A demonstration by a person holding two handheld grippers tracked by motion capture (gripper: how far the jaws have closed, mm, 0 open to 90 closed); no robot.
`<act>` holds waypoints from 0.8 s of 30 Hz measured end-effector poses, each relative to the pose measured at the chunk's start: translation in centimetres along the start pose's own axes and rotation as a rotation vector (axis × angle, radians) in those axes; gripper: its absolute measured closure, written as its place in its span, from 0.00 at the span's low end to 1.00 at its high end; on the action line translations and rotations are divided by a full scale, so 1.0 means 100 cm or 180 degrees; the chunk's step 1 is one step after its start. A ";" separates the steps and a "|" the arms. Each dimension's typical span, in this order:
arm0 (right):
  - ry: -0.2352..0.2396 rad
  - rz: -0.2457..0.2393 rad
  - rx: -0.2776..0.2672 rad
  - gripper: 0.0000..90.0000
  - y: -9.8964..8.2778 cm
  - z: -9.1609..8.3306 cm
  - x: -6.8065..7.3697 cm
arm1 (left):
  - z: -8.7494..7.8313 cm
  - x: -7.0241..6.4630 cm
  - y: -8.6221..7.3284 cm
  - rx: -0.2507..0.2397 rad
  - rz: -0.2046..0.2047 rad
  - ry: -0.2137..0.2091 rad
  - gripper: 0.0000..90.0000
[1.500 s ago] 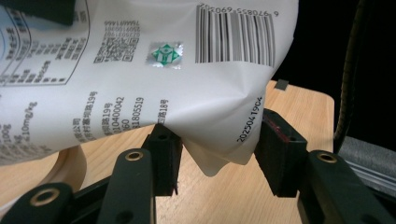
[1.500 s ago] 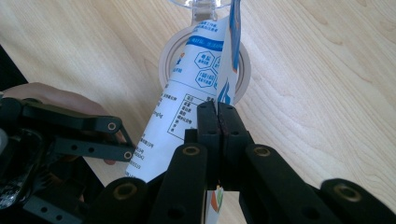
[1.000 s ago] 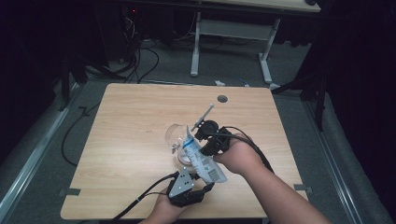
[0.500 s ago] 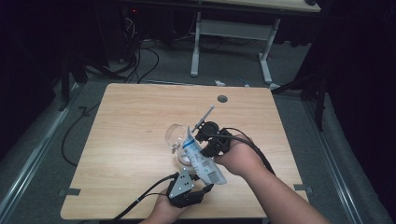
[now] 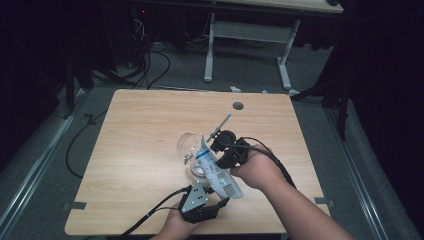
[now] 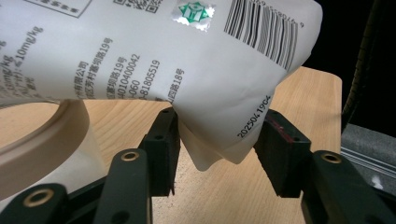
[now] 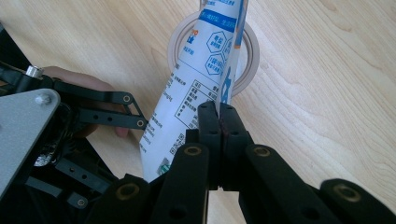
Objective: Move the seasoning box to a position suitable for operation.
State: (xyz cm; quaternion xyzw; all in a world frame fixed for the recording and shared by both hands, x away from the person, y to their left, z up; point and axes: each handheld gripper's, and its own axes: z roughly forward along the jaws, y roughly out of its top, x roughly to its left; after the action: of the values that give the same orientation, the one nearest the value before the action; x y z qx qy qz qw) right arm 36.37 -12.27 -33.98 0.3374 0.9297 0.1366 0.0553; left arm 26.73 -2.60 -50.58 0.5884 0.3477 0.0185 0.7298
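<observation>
A white pouch with blue print hangs tilted over the table. Its upper end dips toward a beige round rim next to a clear glass vessel. My right gripper is shut on the pouch's side seam. My left gripper sits at the pouch's lower corner, near the table's front edge. Its jaws have just been opening, and the corner hangs loose between the pads without being pressed.
The wooden table has a round cable hole at the back right. Another desk's white legs stand behind it. Cables lie on the floor at the back left. Each gripper trails a black cable.
</observation>
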 end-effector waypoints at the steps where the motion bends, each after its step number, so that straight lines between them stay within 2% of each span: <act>1: 0.0000 -0.0003 -0.0005 1.00 0.000 0.000 0.000 | 0.000 0.000 0.000 0.0007 -0.0009 0.0003 0.56; 11: -0.0006 0.0010 -0.0040 1.00 0.000 -0.003 -0.001 | 0.000 0.003 -0.002 0.0068 -0.0034 0.0030 0.53; 24: -0.0041 0.0005 -0.0029 1.00 0.000 -0.004 -0.002 | -0.009 0.006 0.003 -0.0009 -0.0054 0.0013 0.52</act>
State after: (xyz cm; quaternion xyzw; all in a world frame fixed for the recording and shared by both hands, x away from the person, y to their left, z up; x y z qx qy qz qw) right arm 36.44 -12.50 -33.58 0.3388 0.9284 0.1387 0.0627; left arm 26.84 -1.53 -50.61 0.5844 0.3541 0.0140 0.7300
